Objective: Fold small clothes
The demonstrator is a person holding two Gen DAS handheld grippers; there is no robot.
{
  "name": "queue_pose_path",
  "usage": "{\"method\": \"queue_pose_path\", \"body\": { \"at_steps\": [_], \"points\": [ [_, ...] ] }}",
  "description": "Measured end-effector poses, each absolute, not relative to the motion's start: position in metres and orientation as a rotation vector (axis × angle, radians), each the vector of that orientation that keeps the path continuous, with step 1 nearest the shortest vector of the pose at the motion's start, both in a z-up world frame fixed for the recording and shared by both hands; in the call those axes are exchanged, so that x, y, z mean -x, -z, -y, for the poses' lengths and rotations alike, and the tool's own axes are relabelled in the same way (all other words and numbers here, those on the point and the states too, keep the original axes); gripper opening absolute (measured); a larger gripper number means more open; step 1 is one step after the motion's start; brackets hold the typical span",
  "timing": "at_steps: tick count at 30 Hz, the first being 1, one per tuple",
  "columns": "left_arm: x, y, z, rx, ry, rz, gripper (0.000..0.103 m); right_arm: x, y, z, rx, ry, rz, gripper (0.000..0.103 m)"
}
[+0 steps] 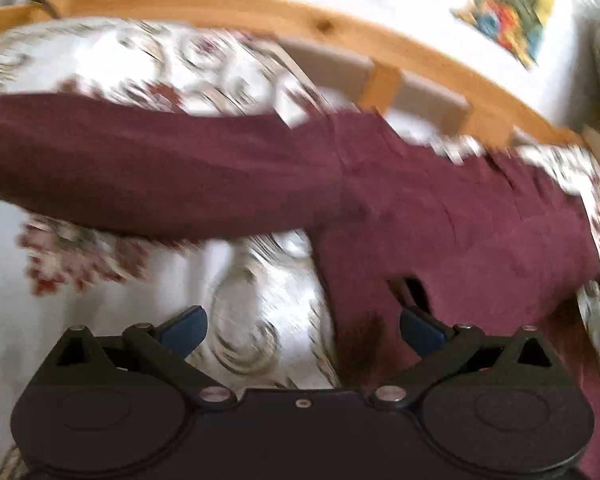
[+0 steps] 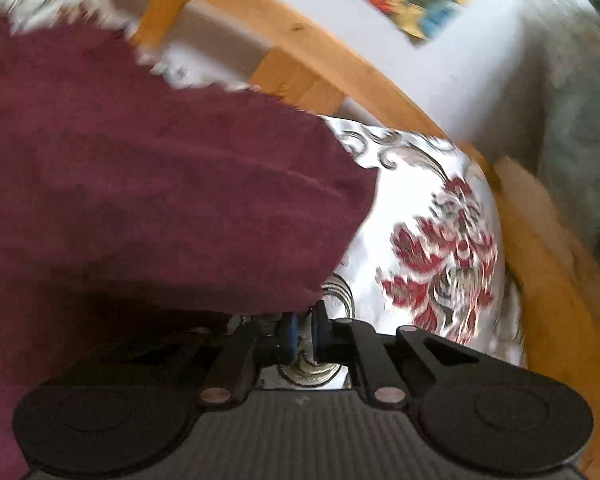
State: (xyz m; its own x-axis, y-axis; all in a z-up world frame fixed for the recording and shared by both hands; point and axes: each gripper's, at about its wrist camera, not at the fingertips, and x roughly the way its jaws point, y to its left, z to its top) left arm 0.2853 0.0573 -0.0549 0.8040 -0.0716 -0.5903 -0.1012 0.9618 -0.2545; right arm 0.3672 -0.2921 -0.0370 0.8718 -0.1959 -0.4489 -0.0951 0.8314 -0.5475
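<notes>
The dark red top (image 1: 260, 168) lies spread across the flowery bed (image 1: 100, 280) — folding is underway. Left gripper (image 1: 302, 330) fingers stand open. Right gripper (image 2: 303, 334) fingers are pinched together at the cloth's lower edge — whether they hold it, I cannot tell. Next, probably carry that edge over.

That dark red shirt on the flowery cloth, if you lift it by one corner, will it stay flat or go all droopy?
Probably droopy. The dark red shirt already lies in soft folds and wrinkles, so it looks like thin, floppy fabric. Its long sleeve would likely dangle and swing. It seems light, and it might drag across the flowery cloth rather than slide neatly.
</notes>
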Motion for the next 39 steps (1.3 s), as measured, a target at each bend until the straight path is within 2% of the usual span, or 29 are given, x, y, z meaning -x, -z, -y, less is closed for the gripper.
{"method": "queue_pose_path", "body": {
  "at_steps": [6,9,11,15,17,20,25,30,36,37,38,39],
  "points": [
    [-0.267,0.029,-0.091,0.351,-0.302,-0.479,0.102,-0.362,0.027,0.312,0.342,0.043,-0.558,0.009],
    [-0.255,0.018,-0.112,0.395,-0.453,-0.418,0.102,-0.355,0.021,0.312,0.298,0.039,-0.566,0.028],
    [-0.246,0.01,-0.126,0.426,-0.508,-0.389,0.102,-0.345,0.016,0.31,0.267,0.031,-0.56,0.045],
    [-0.228,-0.016,-0.151,0.416,-0.516,-0.364,0.102,-0.309,0.004,0.299,0.178,-0.024,-0.538,0.061],
    [-0.224,-0.033,-0.165,0.378,-0.488,-0.386,0.102,-0.286,0.0,0.287,0.164,-0.073,-0.514,0.072],
    [-0.226,-0.061,-0.196,0.306,-0.355,-0.445,0.102,-0.255,-0.003,0.267,0.146,-0.15,-0.483,0.082],
    [-0.248,-0.097,-0.24,0.082,-0.156,-0.559,0.101,-0.222,0.005,0.243,0.102,-0.245,-0.451,0.089],
    [-0.282,-0.093,-0.263,-0.06,-0.037,-0.733,0.099,-0.216,0.019,0.236,0.075,-0.245,-0.455,0.091],
    [-0.305,-0.066,-0.263,-0.21,0.077,-0.971,0.082,-0.215,0.019,0.248,0.05,-0.223,-0.417,0.092],
    [-0.308,-0.06,-0.261,-0.234,0.089,-1.014,0.073,-0.216,0.02,0.251,0.033,-0.222,-0.423,0.092],
    [-0.31,-0.055,-0.257,-0.273,0.079,-1.051,0.057,-0.216,0.021,0.253,0.025,-0.22,-0.427,0.092],
    [-0.312,-0.051,-0.254,-0.308,0.063,-1.077,0.05,-0.216,0.022,0.255,0.019,-0.216,-0.428,0.092]
  ]
}}
